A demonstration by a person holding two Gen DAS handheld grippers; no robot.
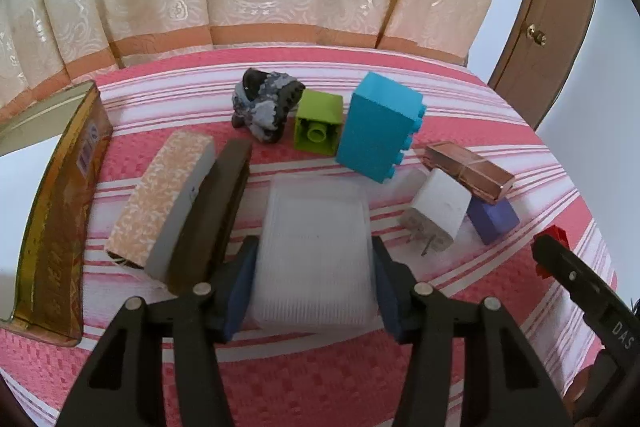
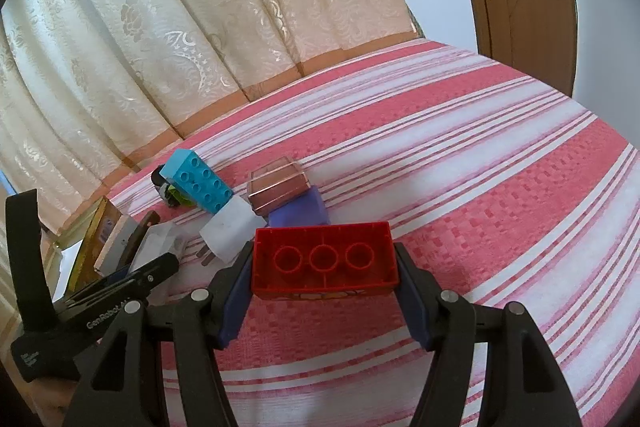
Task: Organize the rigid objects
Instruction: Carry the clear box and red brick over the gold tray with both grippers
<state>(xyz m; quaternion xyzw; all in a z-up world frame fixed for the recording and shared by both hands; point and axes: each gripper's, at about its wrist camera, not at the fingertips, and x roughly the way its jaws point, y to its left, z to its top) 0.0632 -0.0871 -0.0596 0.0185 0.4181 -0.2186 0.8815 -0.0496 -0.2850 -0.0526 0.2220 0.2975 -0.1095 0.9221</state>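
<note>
Clutter is crowding the left wrist view: the left gripper (image 1: 316, 283) is clamping a white ribbed box (image 1: 314, 247) between both pads, low over the striped cloth (image 1: 320, 367). Just ahead are lying a patterned block (image 1: 160, 195) with a dark slab (image 1: 216, 211) leaning on it, a green brick (image 1: 319, 126), a blue brick (image 1: 378, 131), a white charger (image 1: 436, 213) and a copper case (image 1: 470, 171). A gold tin (image 1: 52, 211) is sitting at the cloth's left edge. Judging by this, the box is being carried for placing, which calls for a gap among these pieces.

Right wrist view: the right gripper (image 2: 324, 279) is gripping a red brick (image 2: 324, 261), hollow side facing the camera, near the charger (image 2: 230, 233). Broad bare cloth is lying open to its right, offering the easier room for setting down.
</note>
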